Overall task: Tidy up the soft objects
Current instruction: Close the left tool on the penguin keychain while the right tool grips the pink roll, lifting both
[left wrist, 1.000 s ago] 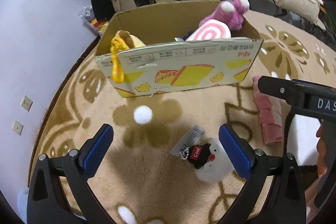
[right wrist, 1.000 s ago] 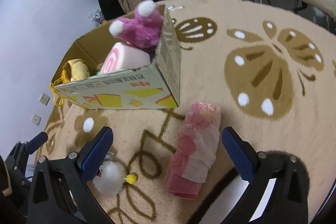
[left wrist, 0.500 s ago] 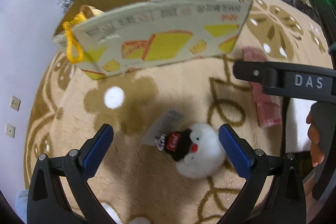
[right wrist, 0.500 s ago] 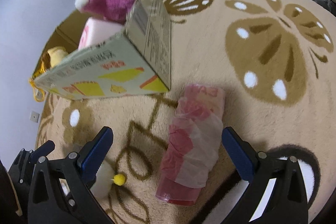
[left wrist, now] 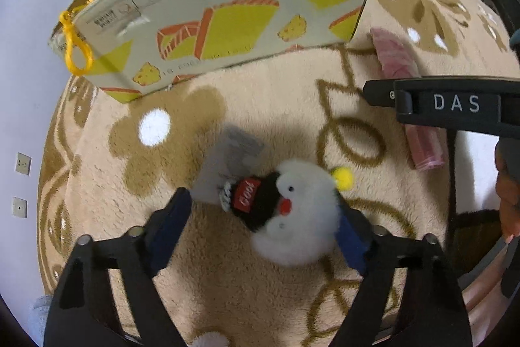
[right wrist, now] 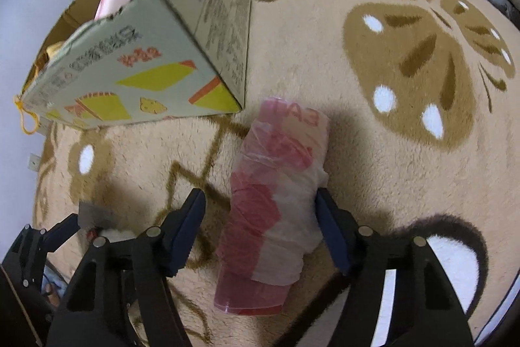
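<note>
Both your grippers dropped closer. Left gripper [left wrist: 261, 231] fingers closing around white plush [left wrist: 300, 213]; right gripper [right wrist: 260, 226] fingers closing around pink roll [right wrist: 276, 191], neither clamped.

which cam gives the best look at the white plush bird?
Left wrist: the white plush bird lies whole between the closing left gripper jaws, black cap and red beak visible. Right wrist shows only a white sliver behind its own finger.

Soft, even indoor light from above casts blurred dark shadows of both tools on the beige patterned plush carpet [right wrist: 373, 152], while strong fisheye bending curves the printed cardboard box [left wrist: 227, 21] and black vignette fills every corner, fine detail slightly smeared.
</note>
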The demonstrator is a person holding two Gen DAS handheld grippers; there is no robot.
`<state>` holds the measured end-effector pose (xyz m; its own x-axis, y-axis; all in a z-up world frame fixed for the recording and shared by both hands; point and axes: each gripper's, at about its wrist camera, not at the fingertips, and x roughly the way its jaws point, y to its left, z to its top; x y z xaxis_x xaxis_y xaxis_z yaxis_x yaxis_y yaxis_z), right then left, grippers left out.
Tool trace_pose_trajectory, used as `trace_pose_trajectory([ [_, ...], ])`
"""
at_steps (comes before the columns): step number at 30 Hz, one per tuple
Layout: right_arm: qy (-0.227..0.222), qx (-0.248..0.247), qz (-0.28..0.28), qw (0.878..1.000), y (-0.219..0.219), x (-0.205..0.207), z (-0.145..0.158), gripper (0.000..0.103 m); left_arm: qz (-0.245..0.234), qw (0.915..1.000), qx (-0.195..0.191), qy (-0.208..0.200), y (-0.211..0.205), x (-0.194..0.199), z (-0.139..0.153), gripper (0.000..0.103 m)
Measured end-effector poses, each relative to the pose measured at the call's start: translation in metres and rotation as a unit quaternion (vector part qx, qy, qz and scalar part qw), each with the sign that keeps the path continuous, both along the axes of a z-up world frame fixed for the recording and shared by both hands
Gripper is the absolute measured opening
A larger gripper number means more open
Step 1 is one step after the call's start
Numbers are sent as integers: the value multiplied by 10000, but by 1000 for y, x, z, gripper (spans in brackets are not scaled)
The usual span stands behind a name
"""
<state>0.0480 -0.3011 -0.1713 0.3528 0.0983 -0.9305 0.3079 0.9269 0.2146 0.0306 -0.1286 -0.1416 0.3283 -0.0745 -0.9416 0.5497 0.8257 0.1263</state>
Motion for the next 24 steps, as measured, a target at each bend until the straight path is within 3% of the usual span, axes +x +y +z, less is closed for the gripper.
trace_pose_trajectory([
  [1, 29, -47, 37, 10000, 2, 0, -1, 69, 13, 10000, 14, -35, 0, 0, -1, 74],
  [2, 75, -107, 90, 9999, 4, 1, -2, 56, 11, 10000, 13, -80, 1, 2, -1, 72],
  [3, 110, -173, 110, 9997, 7, 1, -3, 51, -1, 9999, 15, -110, 1, 2, -1, 70],
  [7, 11, -18, 85, 10000, 5, -1, -2, 43, -152, 9996, 69, -209, 1, 2, 0, 63],
  [11, -231, 36, 183, 9996, 8, -3, 7, 31, -34, 9998, -60, -200, 6, 11, 3, 47],
  [17, -413, -31, 236, 9989, 13, -4, 15, 20, -149, 9990, -124, -411, 10, 10, 10, 39],
  [24, -819, 153, 301, 9961, 6, -9, 36, 18, 63, 9968, -309, -735, 24, 4, 28, 39],
])
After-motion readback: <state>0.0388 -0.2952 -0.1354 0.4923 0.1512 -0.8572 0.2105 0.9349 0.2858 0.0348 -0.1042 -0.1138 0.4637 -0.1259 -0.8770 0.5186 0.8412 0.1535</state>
